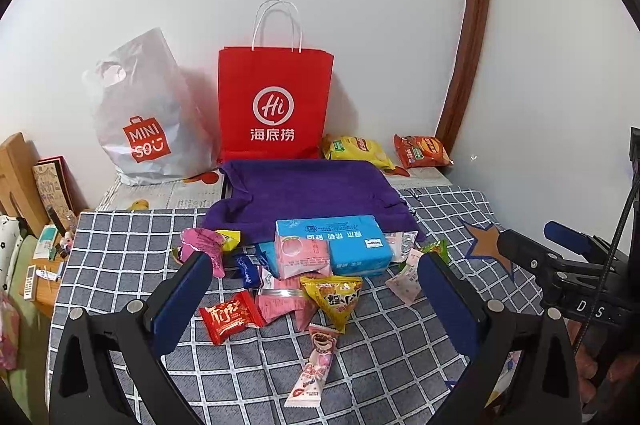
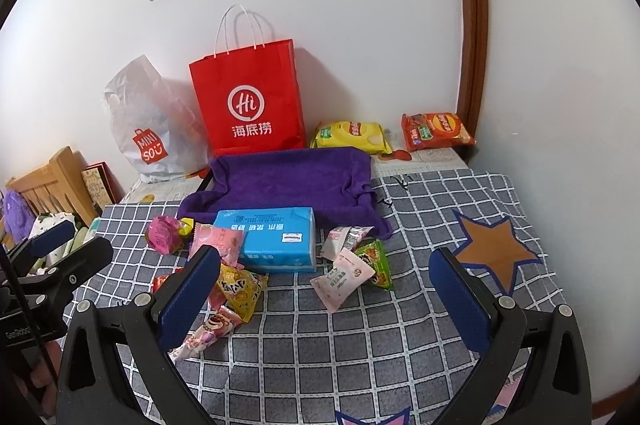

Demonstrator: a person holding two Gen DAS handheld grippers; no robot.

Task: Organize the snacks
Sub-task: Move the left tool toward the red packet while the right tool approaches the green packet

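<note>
A grey cloth (image 2: 420,225) with a white grid and an orange, blue-edged star (image 2: 494,249) covers the table. On it lie a bright blue pack (image 2: 276,241), a pink packet (image 2: 222,239), a yellow triangular snack (image 1: 334,299), a red wrapper (image 1: 228,317), a green packet (image 2: 374,261) and a pale pink sachet (image 2: 342,277). Behind sit a purple towel (image 2: 288,181), a red paper bag (image 2: 248,97) with white logo, a white plastic bag (image 2: 148,133) with red logo, and yellow (image 2: 350,137) and orange (image 2: 436,131) crisp bags.

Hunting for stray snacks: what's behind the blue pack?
Behind the blue pack lies a purple towel, with nothing visible on top. Whatever is beneath the towel or pack is covered.
</note>
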